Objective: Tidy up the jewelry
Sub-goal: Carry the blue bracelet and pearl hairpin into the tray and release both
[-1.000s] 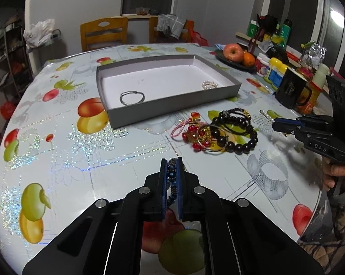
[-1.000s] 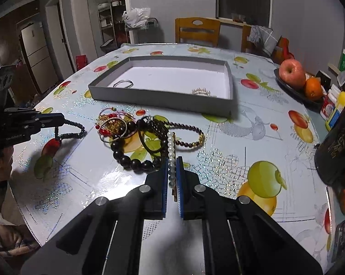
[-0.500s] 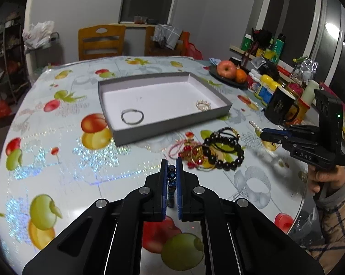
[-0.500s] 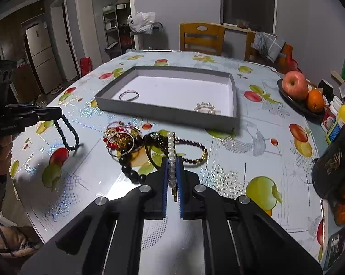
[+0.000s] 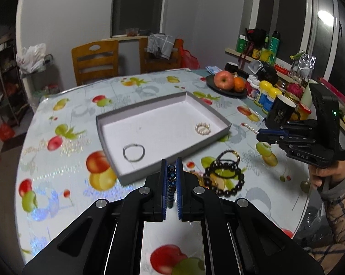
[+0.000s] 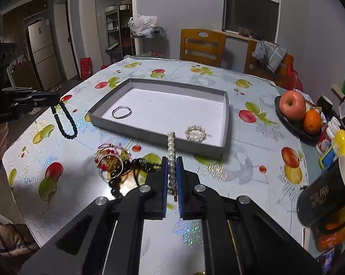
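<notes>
My left gripper (image 5: 171, 163) is shut on a dark blue bead bracelet (image 5: 171, 178), held above the table just before the near wall of the grey tray (image 5: 135, 176); the bracelet hangs as a loop in the right wrist view (image 6: 65, 123). My right gripper (image 6: 171, 160) is shut on a pearl hair clip (image 6: 171, 151), raised above the jewelry pile (image 6: 117, 167) near the tray (image 6: 149, 133). In the tray lie a thin dark bangle (image 5: 133, 152) and a pearl ring-shaped piece (image 5: 202, 128).
A pile of bead bracelets (image 5: 222, 176) lies on the fruit-print tablecloth. A fruit plate (image 5: 227, 84), jars and a black mug (image 5: 280, 112) crowd the right edge. Two wooden chairs (image 5: 94, 61) stand behind the table.
Both grippers have risen and moved toward the tray with their pieces. The blue bracelet now hangs free of the table, and the pearl clip is lifted clear of the pile.
</notes>
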{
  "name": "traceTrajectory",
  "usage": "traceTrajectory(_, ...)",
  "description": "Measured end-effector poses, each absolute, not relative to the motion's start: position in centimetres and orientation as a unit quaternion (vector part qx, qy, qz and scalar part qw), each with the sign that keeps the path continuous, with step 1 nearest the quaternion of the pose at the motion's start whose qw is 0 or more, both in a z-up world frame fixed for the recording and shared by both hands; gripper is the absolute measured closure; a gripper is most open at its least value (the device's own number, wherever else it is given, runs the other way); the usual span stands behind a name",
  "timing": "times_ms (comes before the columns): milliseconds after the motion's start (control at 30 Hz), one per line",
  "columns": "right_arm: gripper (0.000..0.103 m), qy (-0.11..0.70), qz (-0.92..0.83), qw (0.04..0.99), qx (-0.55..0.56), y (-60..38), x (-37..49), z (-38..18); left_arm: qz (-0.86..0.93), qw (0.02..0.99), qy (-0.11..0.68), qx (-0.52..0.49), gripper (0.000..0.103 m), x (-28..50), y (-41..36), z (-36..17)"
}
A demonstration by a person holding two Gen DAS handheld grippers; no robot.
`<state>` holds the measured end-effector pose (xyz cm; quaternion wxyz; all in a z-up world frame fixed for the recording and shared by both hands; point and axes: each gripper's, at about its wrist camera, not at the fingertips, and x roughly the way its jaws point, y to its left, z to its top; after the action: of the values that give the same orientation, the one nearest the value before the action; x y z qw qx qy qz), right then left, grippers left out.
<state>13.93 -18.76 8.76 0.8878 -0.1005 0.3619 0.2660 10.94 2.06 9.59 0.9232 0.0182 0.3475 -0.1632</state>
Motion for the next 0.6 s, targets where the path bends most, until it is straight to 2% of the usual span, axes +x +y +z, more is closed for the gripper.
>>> traceTrajectory(333, 0.096, 0.374, 0.274, 0.881, -0.09, -17.2, 19.7, 9.3, -0.17, 0.92, 0.353, 0.015, 0.096, 16.4, 1.3, 10.6)
traceTrajectory(600, 0.096, 0.417, 0.276, 0.863, -0.077, -14.6, 26.6, 6.3, -0.162, 0.911, 0.38, 0.011, 0.096, 21.6, 0.2, 8.9)
